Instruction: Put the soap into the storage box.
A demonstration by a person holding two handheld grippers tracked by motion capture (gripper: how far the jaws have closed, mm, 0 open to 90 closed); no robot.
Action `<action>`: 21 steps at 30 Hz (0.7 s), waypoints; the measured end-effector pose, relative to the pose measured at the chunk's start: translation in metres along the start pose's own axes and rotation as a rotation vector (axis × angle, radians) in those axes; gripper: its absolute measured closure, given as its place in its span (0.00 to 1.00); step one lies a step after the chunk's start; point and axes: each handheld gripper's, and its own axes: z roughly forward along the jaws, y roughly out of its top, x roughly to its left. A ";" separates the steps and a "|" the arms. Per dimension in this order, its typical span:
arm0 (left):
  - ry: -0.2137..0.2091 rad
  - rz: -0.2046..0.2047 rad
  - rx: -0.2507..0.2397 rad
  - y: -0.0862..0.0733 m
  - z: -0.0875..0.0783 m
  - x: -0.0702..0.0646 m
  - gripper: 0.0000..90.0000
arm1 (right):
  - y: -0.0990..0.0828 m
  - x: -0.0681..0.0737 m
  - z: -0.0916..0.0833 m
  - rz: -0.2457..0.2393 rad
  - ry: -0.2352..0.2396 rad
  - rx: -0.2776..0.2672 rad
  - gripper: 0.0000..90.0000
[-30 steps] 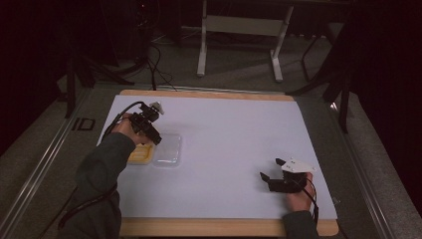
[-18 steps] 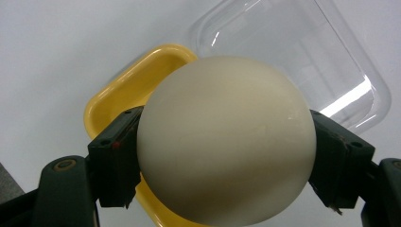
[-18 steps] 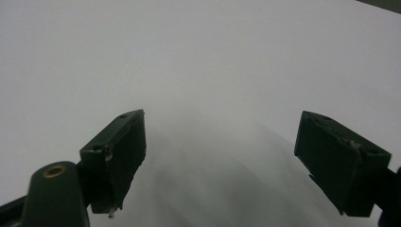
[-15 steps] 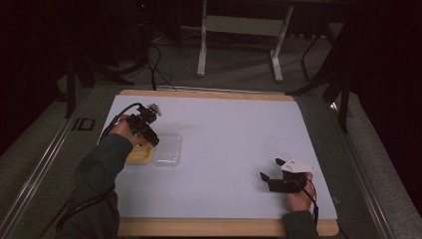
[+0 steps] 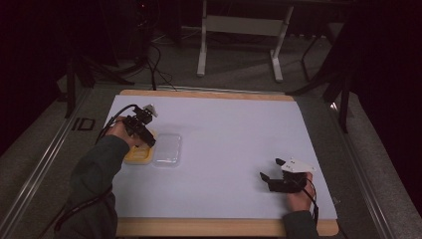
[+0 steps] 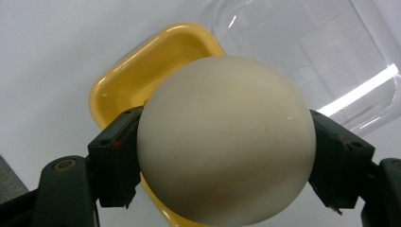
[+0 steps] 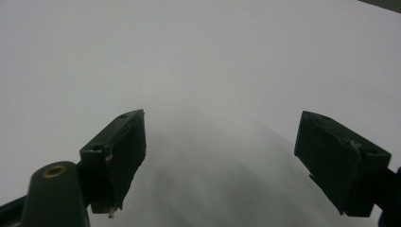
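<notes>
A cream-white ball (image 6: 226, 139) sits clamped between both jaws of my left gripper (image 6: 226, 163), held just above a small yellow tray (image 6: 156, 66). In the high view that left gripper (image 5: 147, 140) points down over the yellow tray (image 5: 135, 156) at the table's left. A clear plastic lid (image 5: 167, 149) lies flat right beside the tray, also seen as clear plastic lid (image 6: 307, 47). My right gripper (image 5: 266, 178) rests low near the table's front right, jaws wide apart with nothing between them. Its own view shows the right gripper (image 7: 231, 165) over bare white surface.
A white sheet (image 5: 224, 139) covers the wooden-edged table (image 5: 209, 228). Beyond the far edge stand a metal frame (image 5: 239, 30) and cables (image 5: 154, 64) on the dark floor. A metal rail (image 5: 45, 164) runs along the left side.
My left gripper has shifted slightly toward the near side over the yellow tray, still holding the ball. The right gripper has stayed where it was.
</notes>
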 end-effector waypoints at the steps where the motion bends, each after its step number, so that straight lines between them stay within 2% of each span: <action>1: 0.001 -0.004 -0.001 -0.001 0.000 0.001 0.26 | 0.000 0.000 0.000 0.000 0.000 0.000 0.19; 9: 0.001 -0.023 0.005 -0.005 0.002 0.005 0.25 | 0.000 0.000 0.000 -0.003 -0.003 -0.002 0.19; 21: -0.005 -0.027 0.018 -0.012 0.008 0.011 0.26 | 0.000 0.000 0.000 -0.004 -0.003 -0.001 0.19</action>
